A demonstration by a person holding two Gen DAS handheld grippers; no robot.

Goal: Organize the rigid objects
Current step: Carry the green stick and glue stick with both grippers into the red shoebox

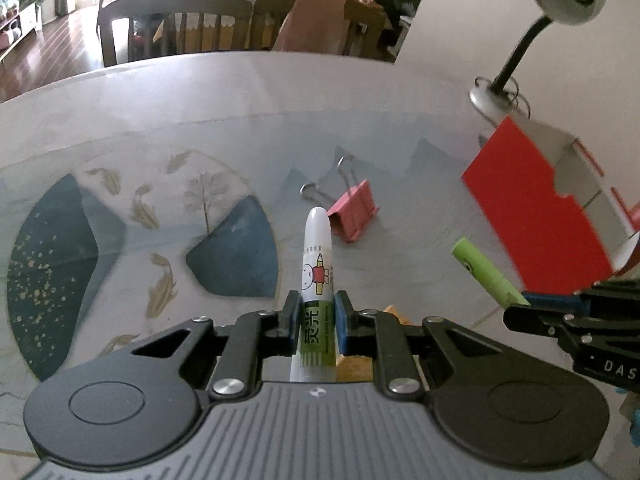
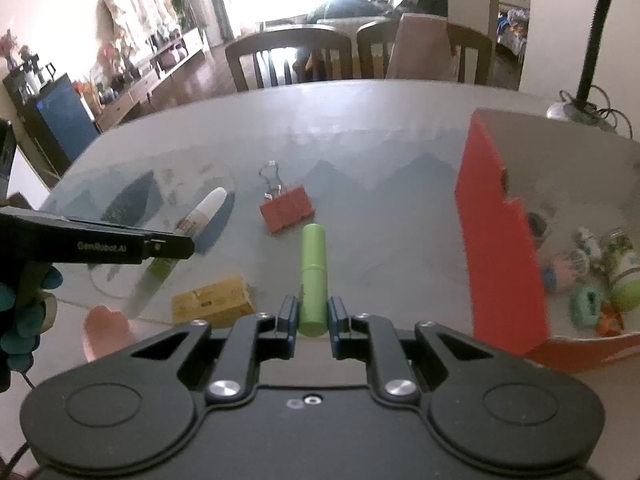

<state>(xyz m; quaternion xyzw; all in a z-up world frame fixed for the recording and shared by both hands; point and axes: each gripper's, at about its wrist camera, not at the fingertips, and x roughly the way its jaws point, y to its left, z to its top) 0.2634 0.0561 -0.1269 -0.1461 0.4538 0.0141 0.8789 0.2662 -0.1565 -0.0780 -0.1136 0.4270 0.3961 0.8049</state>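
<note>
My left gripper (image 1: pixel 317 322) is shut on a white glue bottle (image 1: pixel 318 264) with a green label, held above the table and pointing forward. It also shows in the right wrist view (image 2: pixel 200 216). My right gripper (image 2: pixel 313 316) is shut on a light green cylinder (image 2: pixel 313 276), also seen in the left wrist view (image 1: pixel 486 274). A red binder clip (image 1: pixel 354 212) lies on the table ahead (image 2: pixel 287 208). A red and white open box (image 1: pixel 536 204) stands at the right; in the right wrist view (image 2: pixel 504 232) it holds several small items.
A yellow box (image 2: pixel 212 302) and a pink object (image 2: pixel 106 330) lie near the front edge. A desk lamp (image 1: pixel 496 88) stands at the back right behind the box. Wooden chairs (image 1: pixel 176 24) stand beyond the far table edge.
</note>
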